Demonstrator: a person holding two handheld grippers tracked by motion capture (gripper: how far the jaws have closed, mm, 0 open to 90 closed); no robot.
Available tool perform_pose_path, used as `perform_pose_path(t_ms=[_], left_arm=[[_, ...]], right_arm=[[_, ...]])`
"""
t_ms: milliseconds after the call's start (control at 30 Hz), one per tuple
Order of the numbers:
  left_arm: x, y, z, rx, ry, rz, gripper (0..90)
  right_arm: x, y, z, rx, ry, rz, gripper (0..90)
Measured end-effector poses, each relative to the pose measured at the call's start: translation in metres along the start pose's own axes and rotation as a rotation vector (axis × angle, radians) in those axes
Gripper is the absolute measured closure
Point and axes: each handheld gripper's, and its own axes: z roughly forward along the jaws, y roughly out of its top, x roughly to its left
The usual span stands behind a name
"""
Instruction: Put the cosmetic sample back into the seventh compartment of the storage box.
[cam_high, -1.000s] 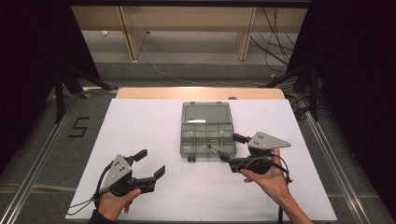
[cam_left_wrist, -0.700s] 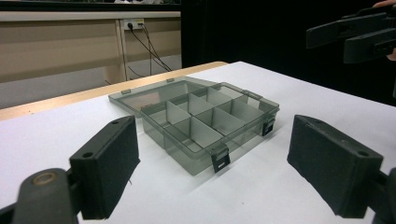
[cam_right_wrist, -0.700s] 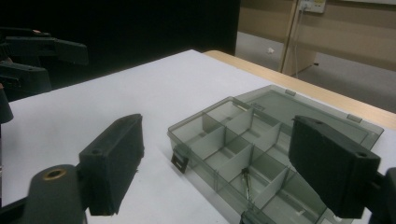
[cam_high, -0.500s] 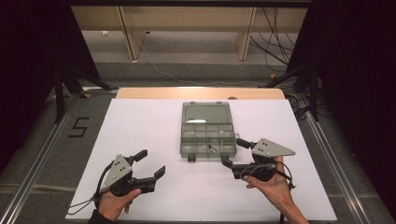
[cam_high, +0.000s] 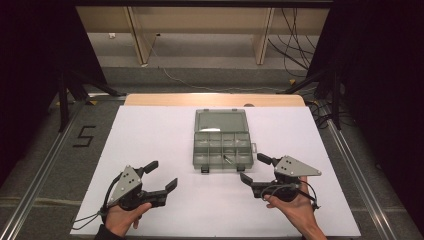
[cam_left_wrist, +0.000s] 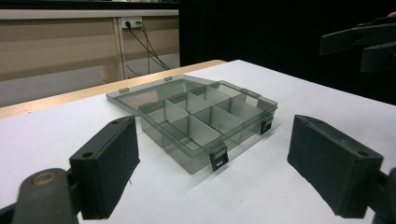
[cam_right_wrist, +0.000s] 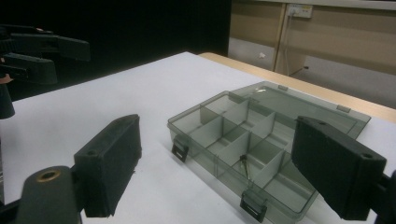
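Clear grey plastic compartment box (cam_high: 222, 145), lid flat open, mid white tabletop (cam_high: 150, 135); small dark metal piece (cam_right_wrist: 243, 164) in one front cell. Right claw (cam_high: 254, 169) near its front corner, jaws just opened wide, empty. Left claw (cam_high: 161, 174) well apart, wide, empty.

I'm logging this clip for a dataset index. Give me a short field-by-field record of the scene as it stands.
surface: white table
main object: clear grey compartment box, near the table's middle
lid: open, lying flat behind the tray
contents: one small dark metal piece in a front compartment; other compartments look empty
left gripper: open, holding nothing, left of the box and nearer the person
right gripper: open, holding nothing, close by the box's front right corner
latches: two dark clips on the front wall
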Motion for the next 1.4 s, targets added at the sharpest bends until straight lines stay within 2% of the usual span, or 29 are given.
perform_pose_path(t_ms=[133, 200, 233, 267, 433, 533, 567, 1033, 1267, 1300, 1400], left_arm=[[0.0, 0.0, 0.0, 0.0, -0.002, 0.001, 15.6], [0.0, 0.0, 0.0, 0.0, -0.002, 0.0, 15.6], [0.0, 0.0, 0.0, 0.0, -0.002, 0.0, 15.6], [0.0, 0.0, 0.0, 0.0, -0.001, 0.0, 15.6], [0.0, 0.0, 0.0, 0.0, -0.002, 0.003, 15.6], [0.0, 0.0, 0.0, 0.001, -0.003, 0.003, 15.6], [0.0, 0.0, 0.0, 0.001, -0.003, 0.002, 15.6], [0.0, 0.0, 0.001, 0.001, -0.006, 0.005, 15.6], [0.0, 0.0, 0.0, 0.001, -0.004, 0.001, 15.6], [0.0, 0.0, 0.0, 0.001, -0.004, 0.0, 15.6], [0.0, 0.0, 0.0, 0.001, -0.004, 0.001, 15.6]], right_arm=[[0.001, -0.002, -0.002, -0.014, -0.017, -0.005, 17.0], [0.002, -0.003, -0.004, -0.001, -0.015, -0.003, 17.0], [0.002, -0.005, -0.003, -0.026, -0.016, -0.002, 17.0], [0.002, -0.006, -0.005, -0.003, -0.016, -0.002, 17.0], [0.003, -0.01, -0.006, -0.006, -0.004, 0.023, 16.7], [0.004, -0.01, -0.008, -0.001, -0.011, 0.013, 16.3], [0.004, -0.01, -0.01, 0.007, -0.01, 0.023, 16.1], [0.005, -0.015, -0.014, 0.008, -0.036, 0.021, 16.1], [0.005, -0.015, -0.013, 0.001, -0.022, 0.028, 16.1], [0.005, -0.015, -0.012, -0.009, -0.022, 0.016, 16.1], [0.005, -0.015, -0.012, -0.005, -0.024, 0.017, 16.1]])
